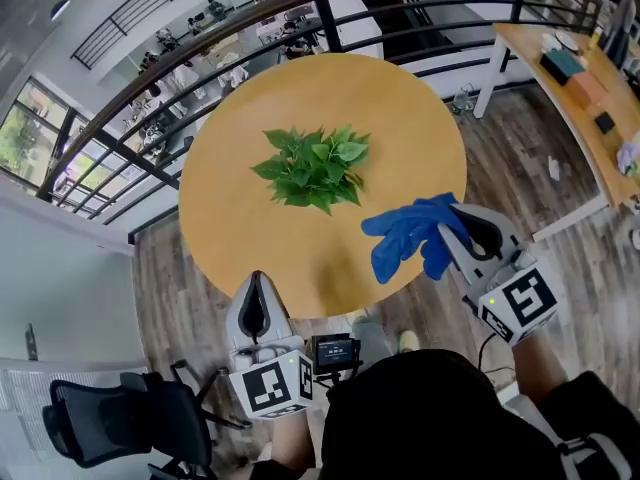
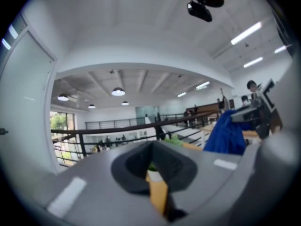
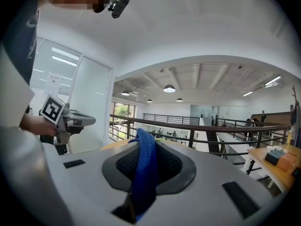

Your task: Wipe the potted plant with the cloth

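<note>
The potted plant (image 1: 315,168), a low clump of green leaves, sits at the middle of the round wooden table (image 1: 230,218). My right gripper (image 1: 456,218) hovers over the table's near right edge, shut on a blue cloth (image 1: 412,234) that hangs forward toward the plant. In the right gripper view the cloth (image 3: 143,173) is pinched between the jaws and drapes over them. My left gripper (image 1: 257,278) is at the table's near edge, jaws shut with nothing in them. The left gripper view shows the cloth (image 2: 228,133) to the right.
A black railing (image 1: 300,13) curves behind the table, with a lower floor beyond it. A wooden desk (image 1: 575,98) with small items stands at the right. An office chair (image 1: 110,418) is at the lower left, beside my body.
</note>
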A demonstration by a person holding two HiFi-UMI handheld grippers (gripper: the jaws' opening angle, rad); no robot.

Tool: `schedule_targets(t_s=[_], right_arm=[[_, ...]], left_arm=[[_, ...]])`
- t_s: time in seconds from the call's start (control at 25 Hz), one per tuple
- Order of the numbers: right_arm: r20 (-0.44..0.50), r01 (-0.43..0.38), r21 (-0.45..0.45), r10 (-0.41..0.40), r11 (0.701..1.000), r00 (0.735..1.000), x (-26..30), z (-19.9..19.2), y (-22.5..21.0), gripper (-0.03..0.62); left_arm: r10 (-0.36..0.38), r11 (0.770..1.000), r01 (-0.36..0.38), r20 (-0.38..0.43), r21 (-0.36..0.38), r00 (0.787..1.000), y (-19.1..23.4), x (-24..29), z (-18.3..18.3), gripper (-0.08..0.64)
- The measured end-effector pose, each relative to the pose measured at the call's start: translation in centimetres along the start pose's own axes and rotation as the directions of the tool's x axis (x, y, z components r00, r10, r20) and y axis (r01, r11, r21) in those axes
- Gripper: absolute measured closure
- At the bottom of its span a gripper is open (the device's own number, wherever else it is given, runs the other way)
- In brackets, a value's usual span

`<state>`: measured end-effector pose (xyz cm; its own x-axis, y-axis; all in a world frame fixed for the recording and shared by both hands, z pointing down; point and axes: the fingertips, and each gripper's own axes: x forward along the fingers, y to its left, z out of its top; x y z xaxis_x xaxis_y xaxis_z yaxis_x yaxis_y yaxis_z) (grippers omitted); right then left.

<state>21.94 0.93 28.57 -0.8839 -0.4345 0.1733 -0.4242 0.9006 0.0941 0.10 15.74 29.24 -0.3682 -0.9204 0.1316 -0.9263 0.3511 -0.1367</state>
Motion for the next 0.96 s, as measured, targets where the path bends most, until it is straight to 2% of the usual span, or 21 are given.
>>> schedule_targets(t_s=[0.32,0.96], right_arm=[[0.013,-0.040,-0.021,0.040,0.999,0.999,-2.8,-1.0,2.6,0.526],[0.038,-0.054,-0.061,0.056,0.997,0.998,-3.6,-0.3,3.0,0.526]], left_arm=[[0.031,1.000,-0.030,0.004,-0.006,1.000,-1.8,-3.9,-0.7,0.565],[0.032,0.999,-0.032,0.036,-0.020,0.999,-2.8,-4.6,0.4,0.565]])
